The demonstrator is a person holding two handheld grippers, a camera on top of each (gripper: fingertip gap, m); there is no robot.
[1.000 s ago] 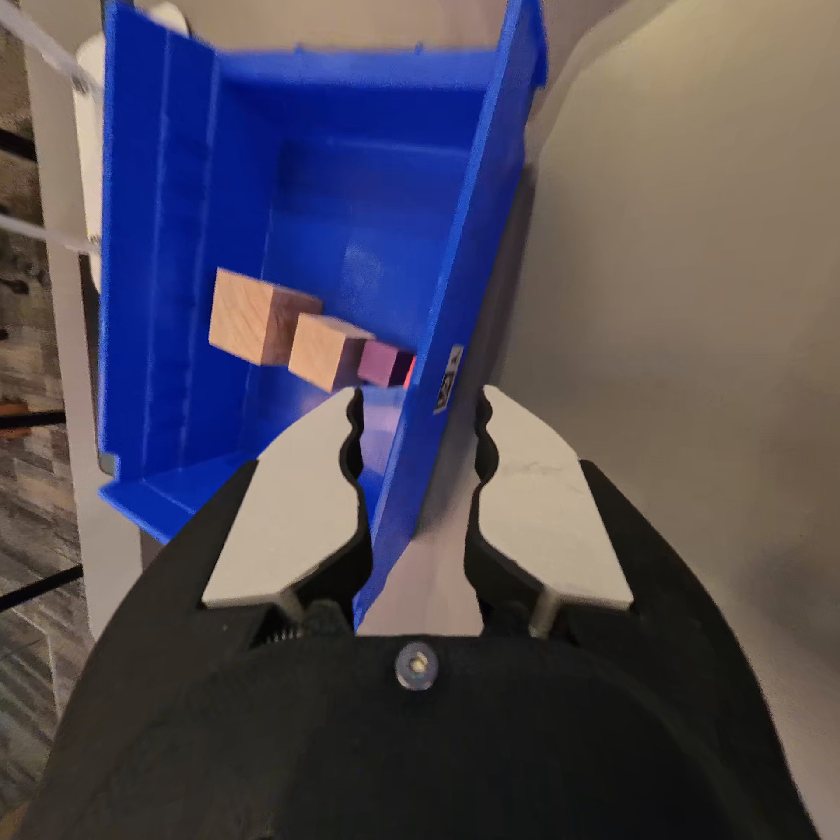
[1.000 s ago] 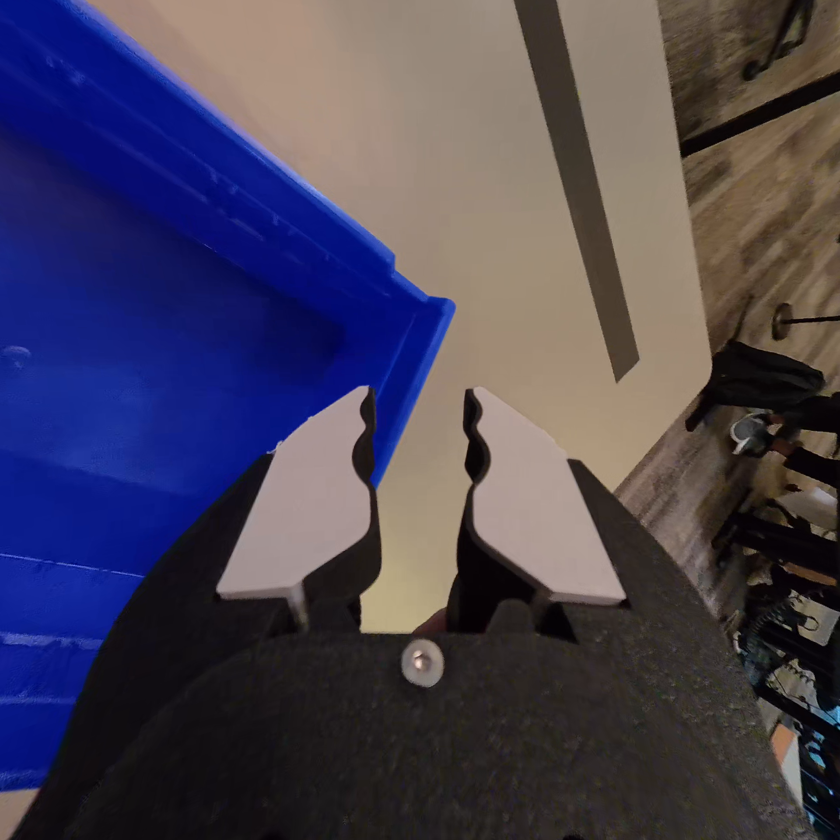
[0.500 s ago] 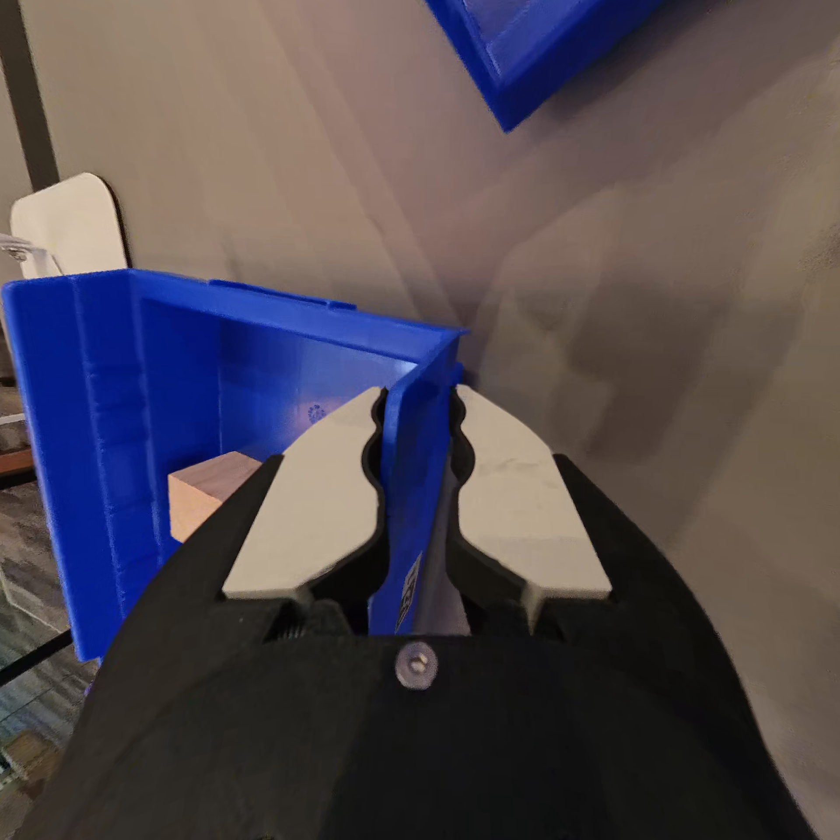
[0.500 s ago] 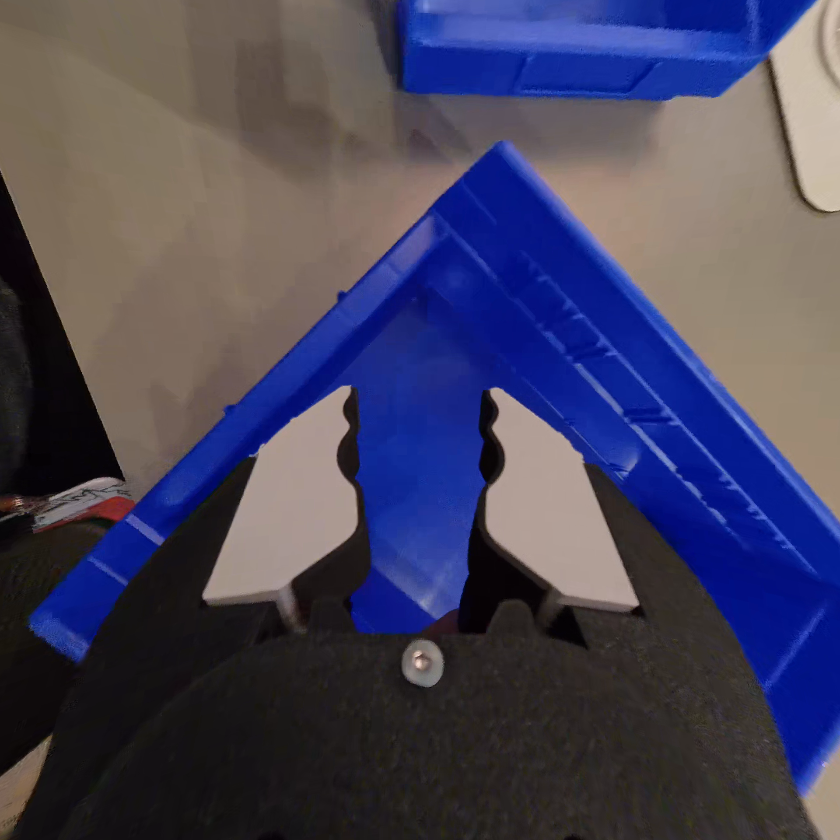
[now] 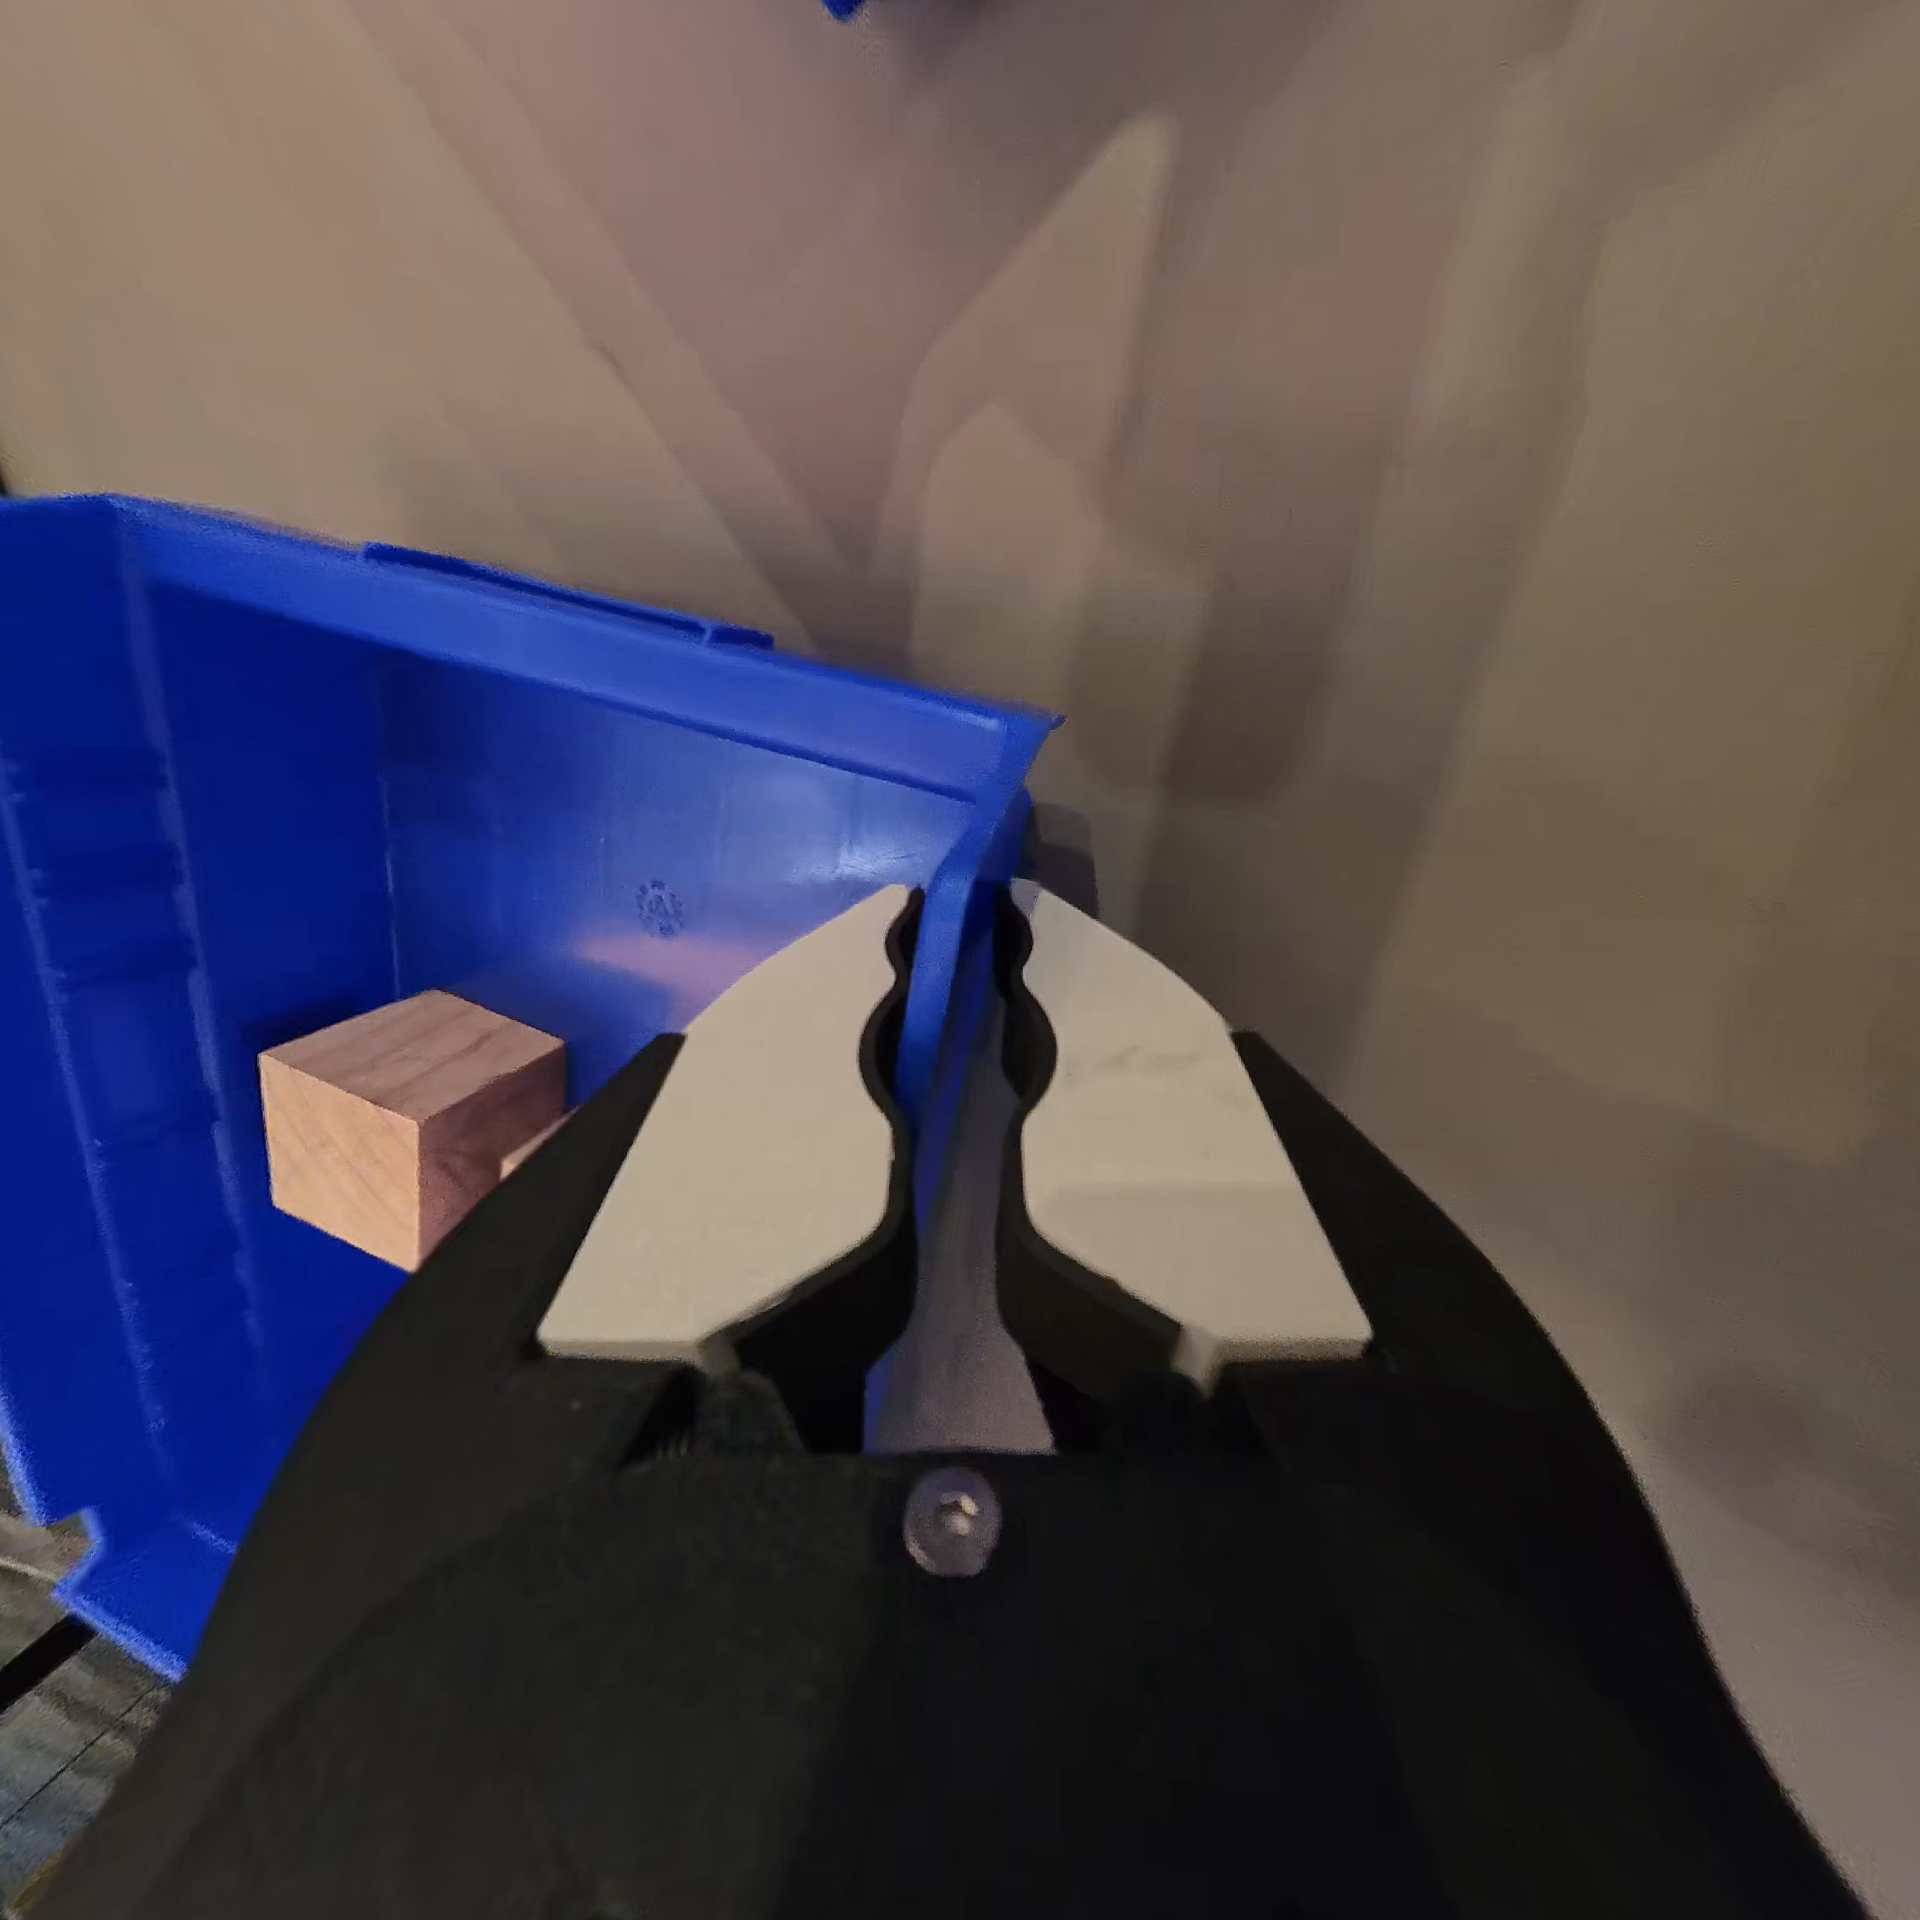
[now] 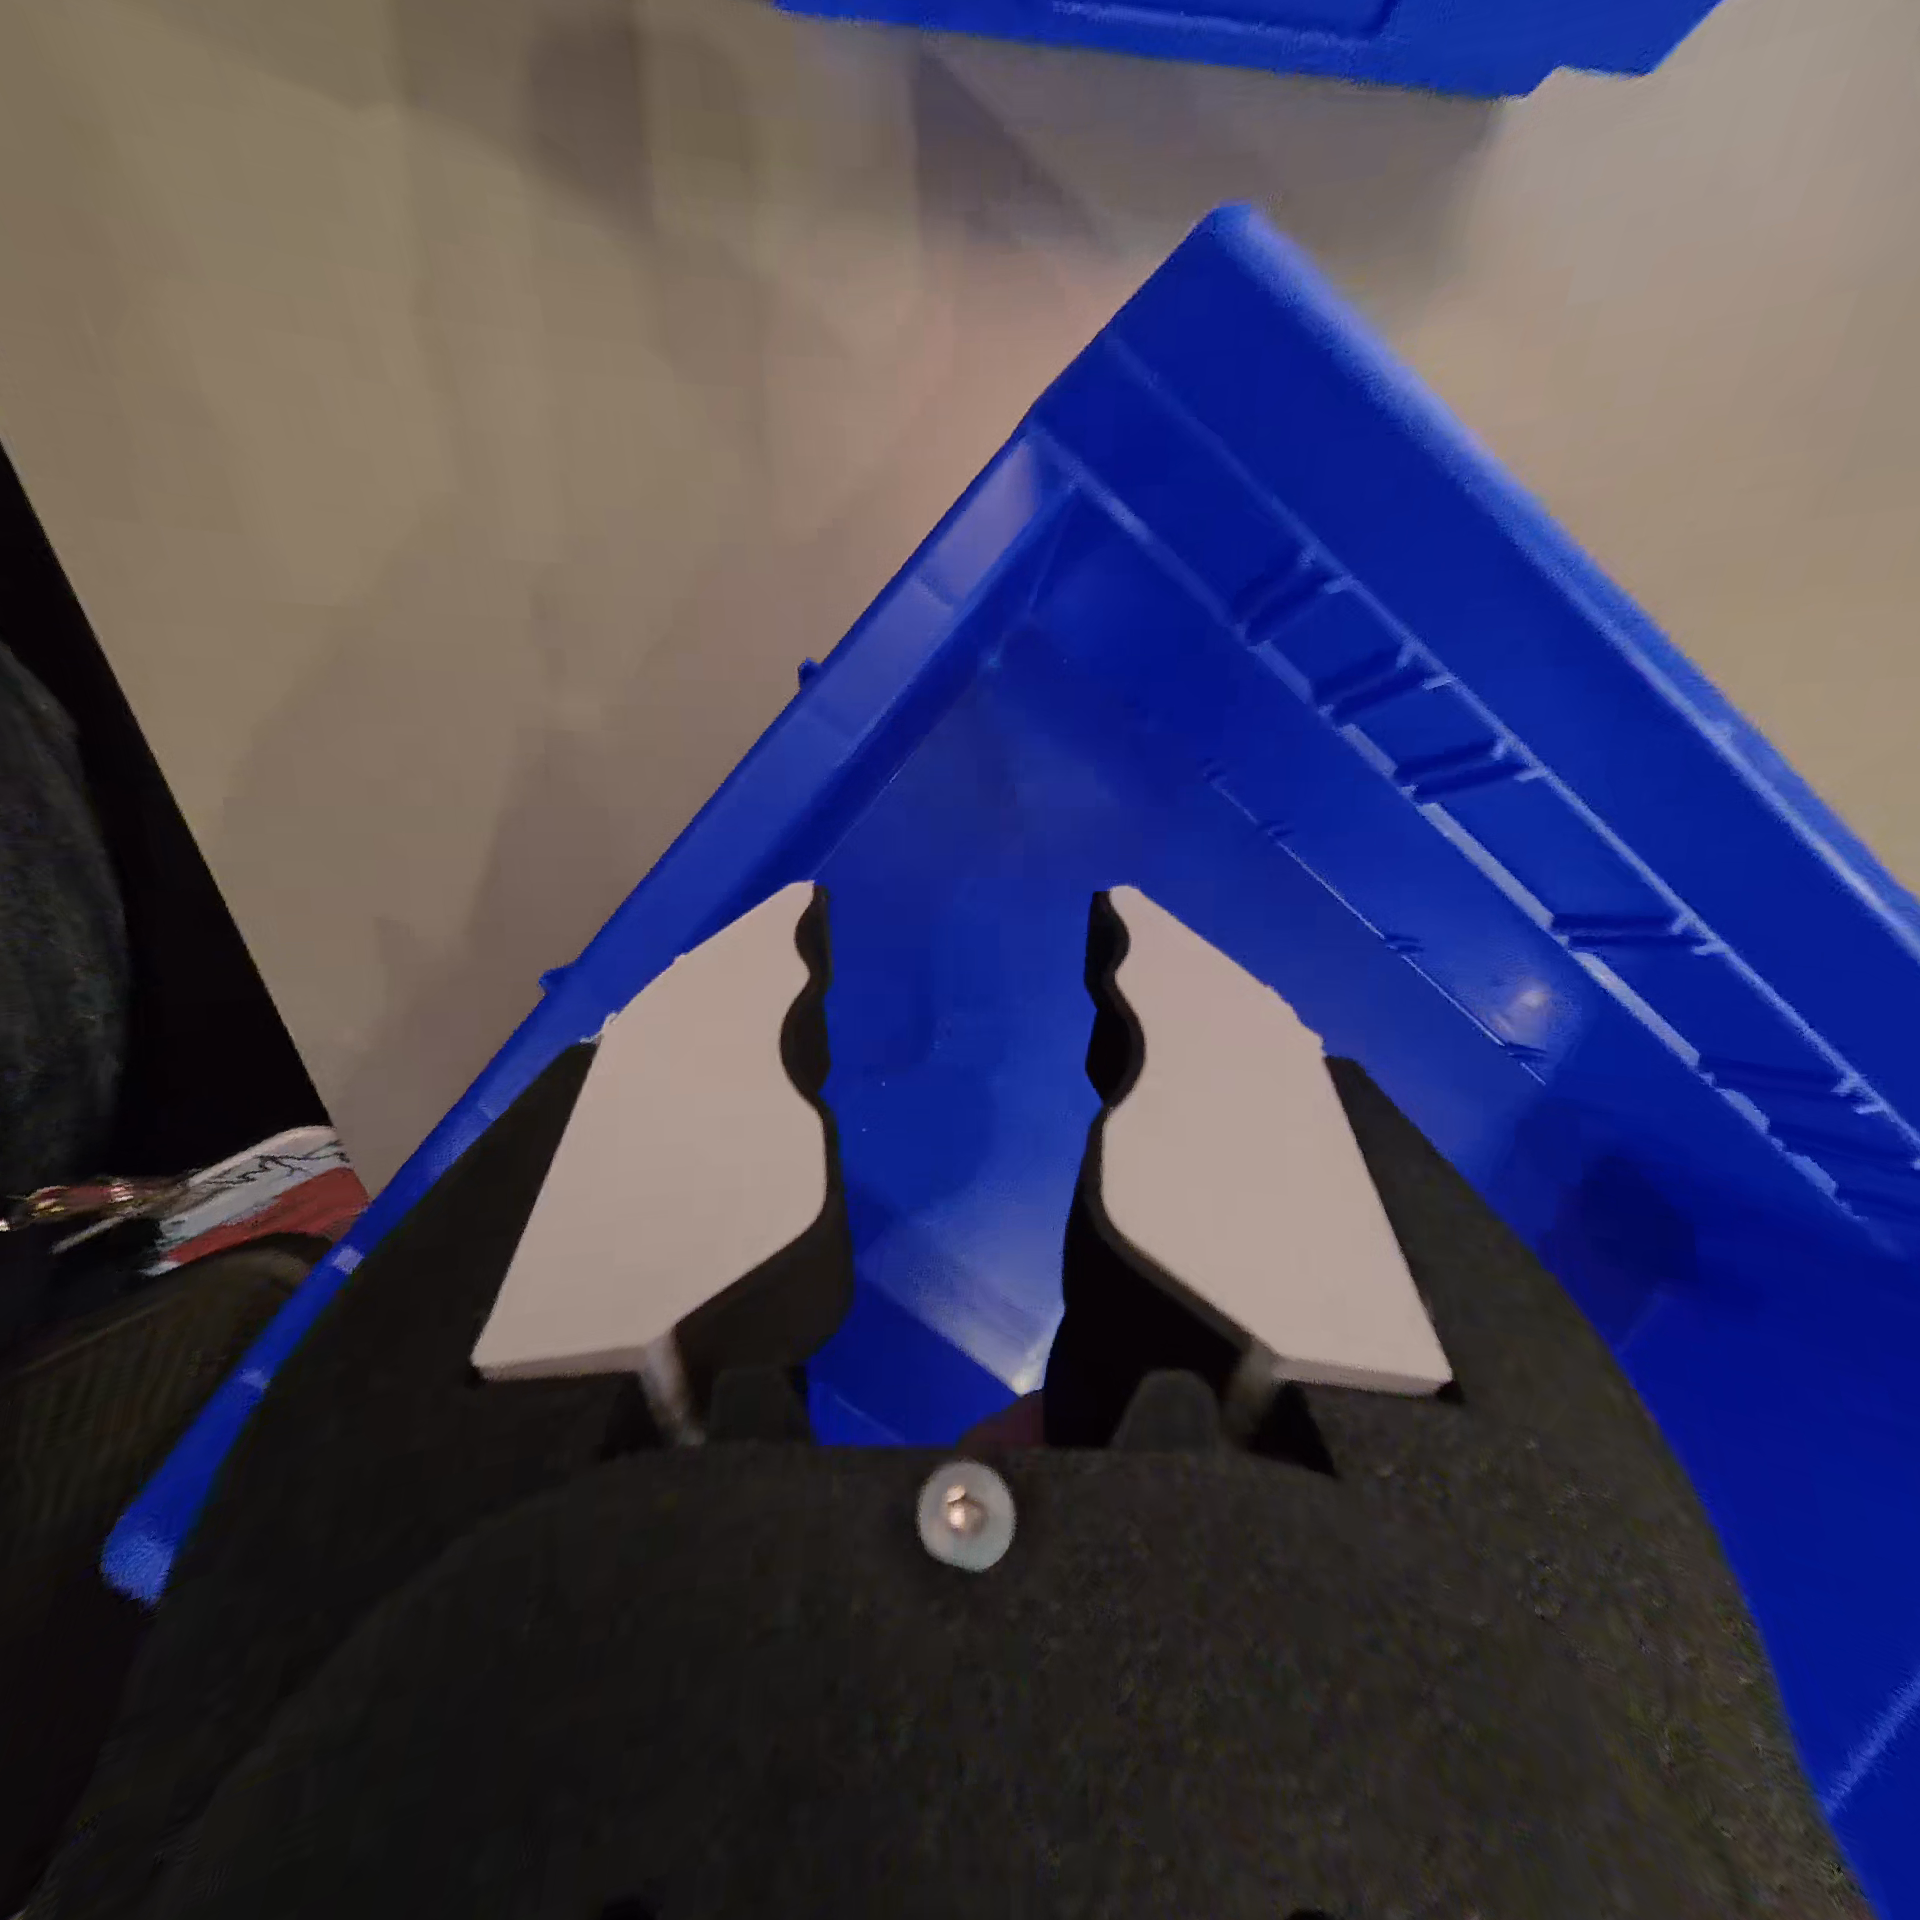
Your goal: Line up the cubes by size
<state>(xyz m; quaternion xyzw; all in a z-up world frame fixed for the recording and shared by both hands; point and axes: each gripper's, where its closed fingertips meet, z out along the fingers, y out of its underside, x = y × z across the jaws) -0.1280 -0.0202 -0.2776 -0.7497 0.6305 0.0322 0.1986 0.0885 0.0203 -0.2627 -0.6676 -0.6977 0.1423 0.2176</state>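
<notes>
Left tool (image 5: 956, 904) is closed narrow on the side wall of the blue bin (image 5: 520, 810), one pad on each face, so you can steady or tip the bin by its wall. A wooden cube (image 5: 400, 1127) sits inside against the far side; a second one shows only as a corner behind your tool. Your right tool (image 6: 956, 904) stands wide with nothing between its pads, pointing into the bin corner, I think ready to take out a cube. Another blue bin (image 6: 1247, 31) lies farther on the counter (image 6: 416, 416).
</notes>
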